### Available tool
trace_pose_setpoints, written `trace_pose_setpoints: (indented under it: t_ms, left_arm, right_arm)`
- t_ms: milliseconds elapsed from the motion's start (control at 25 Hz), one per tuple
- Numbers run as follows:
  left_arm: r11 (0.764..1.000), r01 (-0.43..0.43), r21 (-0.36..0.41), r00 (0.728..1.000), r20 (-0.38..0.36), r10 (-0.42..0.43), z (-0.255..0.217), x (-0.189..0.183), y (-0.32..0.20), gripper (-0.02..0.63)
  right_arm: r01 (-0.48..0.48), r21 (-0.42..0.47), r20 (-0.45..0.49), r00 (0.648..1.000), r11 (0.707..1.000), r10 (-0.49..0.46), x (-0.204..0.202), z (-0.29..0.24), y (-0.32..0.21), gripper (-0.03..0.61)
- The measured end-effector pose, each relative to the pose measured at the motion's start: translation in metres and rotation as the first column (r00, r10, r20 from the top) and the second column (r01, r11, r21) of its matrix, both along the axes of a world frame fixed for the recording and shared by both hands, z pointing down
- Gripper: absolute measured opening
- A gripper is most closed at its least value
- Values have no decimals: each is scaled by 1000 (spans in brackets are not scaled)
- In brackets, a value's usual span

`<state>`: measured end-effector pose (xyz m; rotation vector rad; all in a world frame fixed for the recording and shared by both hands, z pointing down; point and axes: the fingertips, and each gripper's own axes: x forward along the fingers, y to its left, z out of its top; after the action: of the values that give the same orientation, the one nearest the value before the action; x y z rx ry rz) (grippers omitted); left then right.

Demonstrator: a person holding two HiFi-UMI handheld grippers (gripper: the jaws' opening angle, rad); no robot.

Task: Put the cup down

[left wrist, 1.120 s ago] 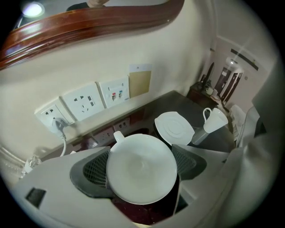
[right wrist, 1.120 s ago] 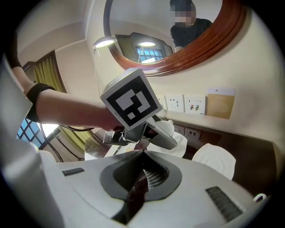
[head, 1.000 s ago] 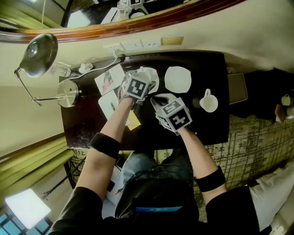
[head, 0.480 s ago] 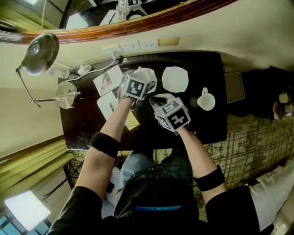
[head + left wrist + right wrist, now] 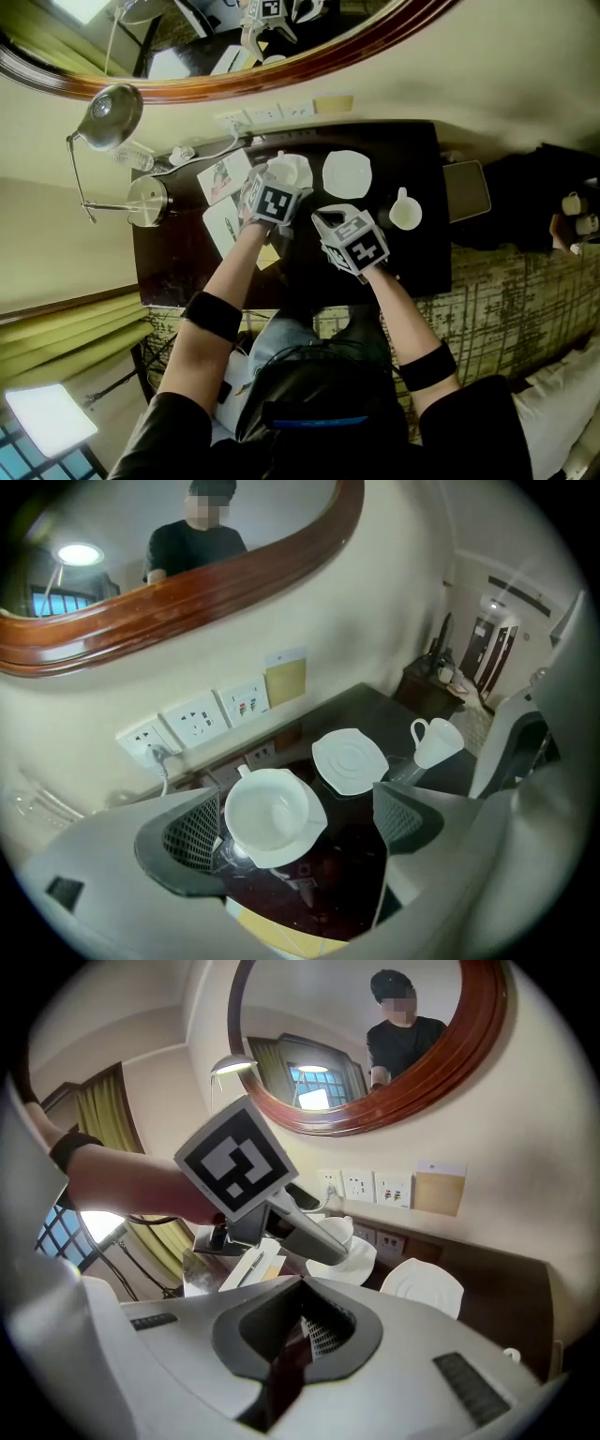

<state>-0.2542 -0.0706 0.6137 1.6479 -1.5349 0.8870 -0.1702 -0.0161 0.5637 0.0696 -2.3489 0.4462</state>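
A white cup [image 5: 266,810] stands upright on its white saucer [image 5: 302,834] on the dark table [image 5: 422,258], near the wall. My left gripper [image 5: 298,819] hangs just above it, the cup low between its wide-apart pads [image 5: 192,832], which do not press on it. Its jaws have just been opening, and it is open. In the head view the cup [image 5: 289,171] shows just beyond the left gripper's marker cube [image 5: 272,202]. My right gripper [image 5: 305,1333] is shut with nothing in it and hovers to the right [image 5: 325,218], nearer the person.
An empty white saucer [image 5: 347,174] and a second white cup [image 5: 405,211] lie to the right. Cards [image 5: 225,178] and a yellow note [image 5: 270,255] lie to the left, by a metal lamp base [image 5: 148,199]. Wall sockets [image 5: 197,719] run behind the table.
The left gripper has let go of the cup and drawn up and back from it. The right gripper has drawn back a little too. The head view has shifted.
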Motion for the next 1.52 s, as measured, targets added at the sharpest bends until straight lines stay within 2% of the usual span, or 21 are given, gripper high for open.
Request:
trace_pose_setpoints:
  t_ms: [240,320,560,720,920,1040,1120,1280,1520]
  left_arm:
    - [999,3,42,1000,-20,-3,-35,43,19,497]
    - [999,2,40,1000,-21,-1,-46,58,27,429]
    - [996,20,86,999,-31,-18,-70,91,43,318]
    - [991,39,130,998,-45,-33,-78,106,51,212]
    - [975,77,207,990,-131,-51,-87,129,59,107]
    - [960,132,248,979,-182,-88,-81,134,66,17]
    - [950,168,263,970,-214,-113,-80,135,71,4]
    - [939,190,286,964,-234,-124,-75,136,79,4]
    - [935,219,278,955,-259,-146,-69,135,88,4]
  right_arm:
    - [8,33,-17,1000,999,-7,40,-1,-10,2]
    - [11,39,-11,1000,999,-11,50,-6,-11,2]
    - [13,56,-9,1000,998,-13,80,-12,-15,2]
    - [27,65,-19,999,998,-26,99,-15,-14,2]
    - [-14,66,-11,1000,998,15,117,-11,-21,2]
    - [-41,66,3,999,997,41,126,-14,-23,2]
    - [-63,66,8,998,996,62,132,-13,-24,2]
    - [-107,42,3,994,993,107,144,-12,-24,2]
    - [-132,34,2,991,991,132,148,-12,-24,2]
